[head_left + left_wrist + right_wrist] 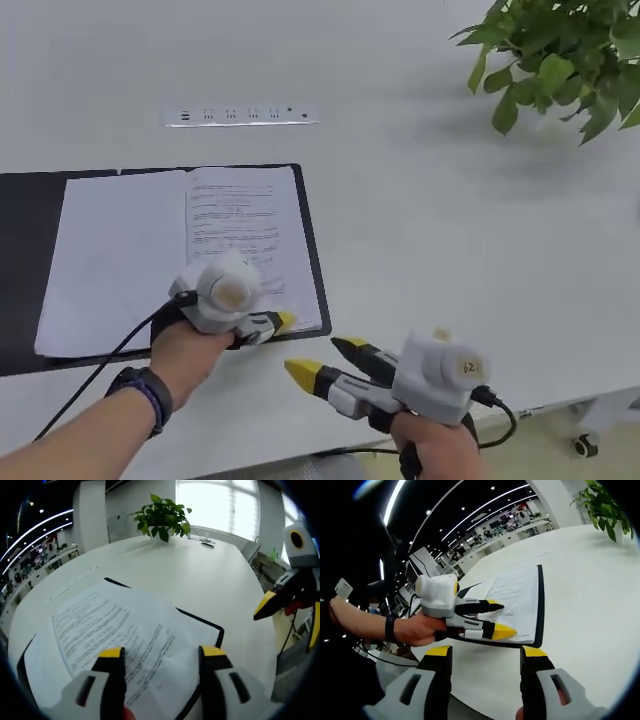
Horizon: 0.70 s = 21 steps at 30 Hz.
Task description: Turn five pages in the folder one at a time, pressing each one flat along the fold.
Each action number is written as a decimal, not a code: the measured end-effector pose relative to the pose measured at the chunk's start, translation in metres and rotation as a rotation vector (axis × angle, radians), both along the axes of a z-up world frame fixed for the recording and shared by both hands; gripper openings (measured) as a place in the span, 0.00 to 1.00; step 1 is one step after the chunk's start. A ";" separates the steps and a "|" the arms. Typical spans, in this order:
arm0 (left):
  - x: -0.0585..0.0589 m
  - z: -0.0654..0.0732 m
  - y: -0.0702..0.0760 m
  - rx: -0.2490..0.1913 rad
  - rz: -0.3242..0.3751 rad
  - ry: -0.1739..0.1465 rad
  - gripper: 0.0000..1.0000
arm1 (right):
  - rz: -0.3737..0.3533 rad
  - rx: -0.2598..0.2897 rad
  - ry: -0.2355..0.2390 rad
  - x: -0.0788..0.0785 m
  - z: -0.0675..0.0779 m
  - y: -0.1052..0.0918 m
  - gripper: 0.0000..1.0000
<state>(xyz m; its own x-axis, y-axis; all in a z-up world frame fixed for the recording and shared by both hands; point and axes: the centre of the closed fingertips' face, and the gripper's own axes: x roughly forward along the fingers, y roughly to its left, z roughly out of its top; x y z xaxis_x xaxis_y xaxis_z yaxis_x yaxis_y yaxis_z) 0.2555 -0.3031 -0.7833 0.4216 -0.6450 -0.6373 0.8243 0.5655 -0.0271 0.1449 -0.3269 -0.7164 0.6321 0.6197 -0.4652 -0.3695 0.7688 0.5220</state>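
1. Black folder (pixel 20 200) lies open on the white table (pixel 450 230), at nine o'clock in the head view.
2. Left gripper (pixel 162 652), jaws spread, sits over the printed page's (pixel 240 225) five-o'clock corner.
3. Right gripper (pixel 322 357), jaws spread and empty, hovers off the folder at its four o'clock.

Left gripper (pixel 278 325): pale grey shell, black jaws, yellow tips. In left gripper view, grey jaw bases with dark slot in each. Thin black cable (pixel 105 360) off rear of shell. Right gripper (pixel 322 358): same build, grey body, black jaws capped yellow, slotted grey bases. Black cable (pixel 503 418) looped off back. Dark wristband (pixel 147 388), watch-like, on left wrist.
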 end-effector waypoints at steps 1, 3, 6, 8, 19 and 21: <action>0.001 0.000 0.001 -0.003 0.007 0.000 0.57 | 0.002 0.001 0.001 0.000 0.000 0.000 0.53; 0.003 0.001 0.002 -0.008 0.015 0.004 0.54 | 0.000 0.002 0.000 0.001 0.001 -0.001 0.53; 0.008 0.002 0.006 -0.038 0.065 0.041 0.48 | -0.013 0.004 -0.005 0.006 0.000 -0.007 0.53; 0.010 0.004 0.010 -0.050 0.080 0.051 0.42 | -0.034 0.008 -0.008 0.011 0.000 -0.014 0.52; 0.007 0.006 0.014 -0.114 0.123 0.074 0.33 | -0.073 0.061 -0.050 0.063 0.010 -0.031 0.50; 0.007 0.006 0.014 -0.118 0.127 0.076 0.33 | -0.070 0.074 -0.051 0.075 0.011 -0.028 0.49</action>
